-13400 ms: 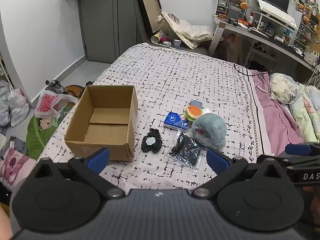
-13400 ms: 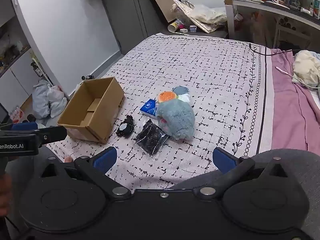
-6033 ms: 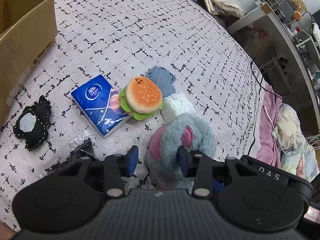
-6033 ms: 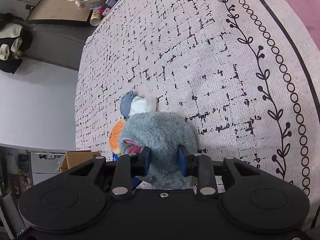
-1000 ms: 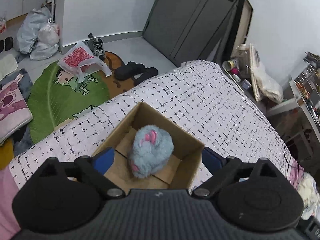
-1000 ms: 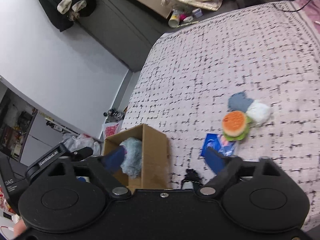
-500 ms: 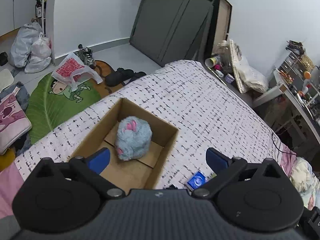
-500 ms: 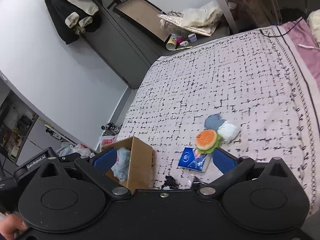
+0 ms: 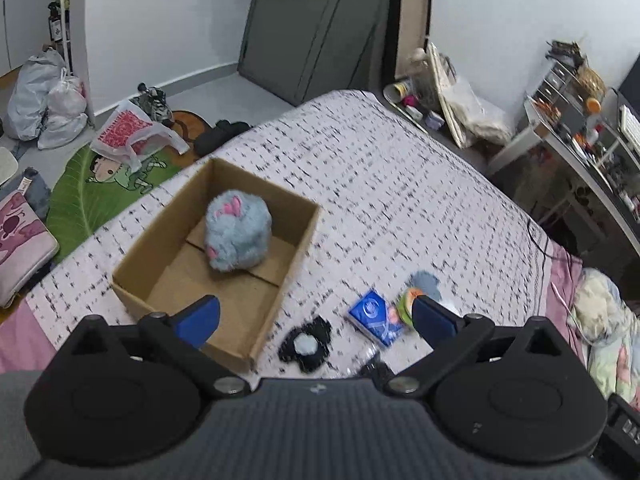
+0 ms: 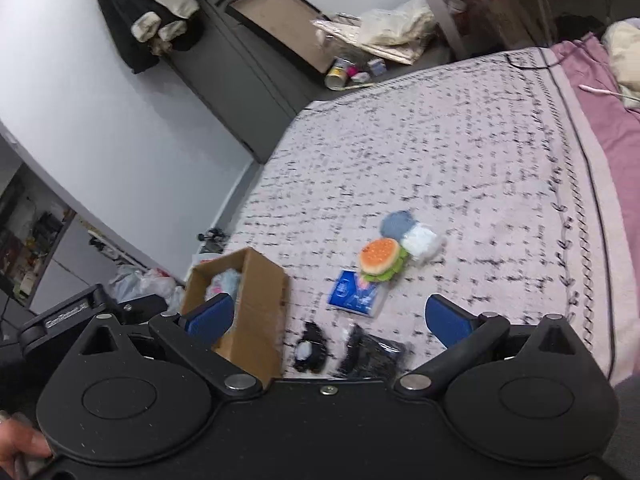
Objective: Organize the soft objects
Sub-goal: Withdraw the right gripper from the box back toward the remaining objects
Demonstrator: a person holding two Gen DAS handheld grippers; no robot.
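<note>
A fluffy grey-blue plush with pink ears lies inside the open cardboard box on the bed; the box also shows in the right wrist view. On the bedspread to its right lie a burger plush, a white soft ball, a blue-grey pad, a blue tissue pack, a black plush and a black bagged item. My left gripper is open and empty above the box's near corner. My right gripper is open and empty above the loose items.
The patterned bedspread stretches back to a grey wardrobe. A pink sheet and bedding lie at the right. Bags, shoes and a green mat cover the floor at the left. A cluttered desk stands at the right.
Both grippers have drawn back and swung right, away from the box. The grey-blue plush stays in the box, and more of the loose items have come into view.
</note>
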